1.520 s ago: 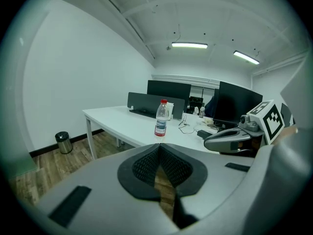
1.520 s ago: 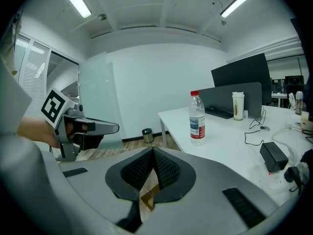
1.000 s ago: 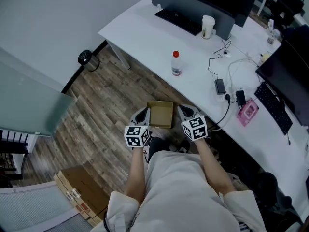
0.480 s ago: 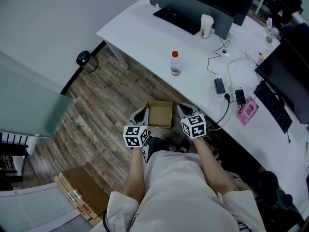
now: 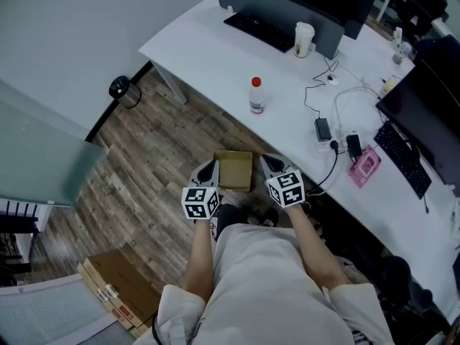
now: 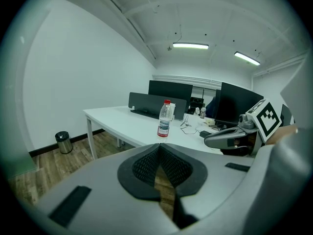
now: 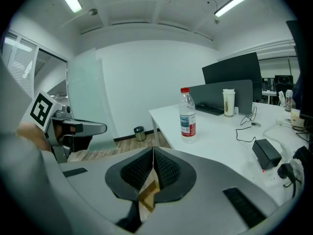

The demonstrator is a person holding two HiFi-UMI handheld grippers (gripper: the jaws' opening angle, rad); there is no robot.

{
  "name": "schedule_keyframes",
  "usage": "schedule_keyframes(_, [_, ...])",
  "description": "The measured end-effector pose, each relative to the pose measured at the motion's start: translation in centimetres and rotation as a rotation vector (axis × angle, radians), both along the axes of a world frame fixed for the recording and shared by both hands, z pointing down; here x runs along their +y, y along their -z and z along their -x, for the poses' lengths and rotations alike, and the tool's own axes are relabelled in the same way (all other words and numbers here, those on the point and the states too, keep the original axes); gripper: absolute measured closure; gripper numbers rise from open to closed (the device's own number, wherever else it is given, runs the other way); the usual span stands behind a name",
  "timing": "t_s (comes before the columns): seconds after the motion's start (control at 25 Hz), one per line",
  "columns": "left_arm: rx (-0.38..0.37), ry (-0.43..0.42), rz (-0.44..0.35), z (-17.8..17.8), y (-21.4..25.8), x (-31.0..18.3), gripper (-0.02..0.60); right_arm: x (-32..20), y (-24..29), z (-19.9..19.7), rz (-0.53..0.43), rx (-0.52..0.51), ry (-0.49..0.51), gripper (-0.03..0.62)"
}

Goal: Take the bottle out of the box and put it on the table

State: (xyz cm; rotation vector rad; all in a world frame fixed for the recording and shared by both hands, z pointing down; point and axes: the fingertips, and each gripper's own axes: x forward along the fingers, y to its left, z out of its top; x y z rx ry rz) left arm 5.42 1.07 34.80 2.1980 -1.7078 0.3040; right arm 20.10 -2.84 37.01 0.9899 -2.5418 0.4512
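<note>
A clear water bottle (image 5: 256,95) with a red cap and red label stands upright on the white table (image 5: 208,49); it also shows in the left gripper view (image 6: 165,118) and the right gripper view (image 7: 187,119). An open cardboard box (image 5: 234,171), with nothing visible inside, hangs over the wooden floor between my two grippers. My left gripper (image 5: 208,169) is at its left side, jaws closed on a thin brown strip of cardboard (image 6: 164,180). My right gripper (image 5: 269,164) is at its right side, shut on a folded cardboard flap (image 7: 146,192).
The table carries monitors, a keyboard (image 5: 260,31), a paper cup (image 5: 304,39), cables with a black adapter (image 5: 322,129) and a pink object (image 5: 364,167). A black bin (image 5: 122,90) stands by the wall. Flat cardboard boxes (image 5: 118,286) lie on the floor behind me.
</note>
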Motion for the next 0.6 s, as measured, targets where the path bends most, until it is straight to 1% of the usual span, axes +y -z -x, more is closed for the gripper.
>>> schedule_keyframes(0.6, [-0.017,-0.034,-0.019,-1.8,0.0,-2.3,0.568,-1.3,0.0,-2.1,-0.015,-0.004,-0.029,0.554])
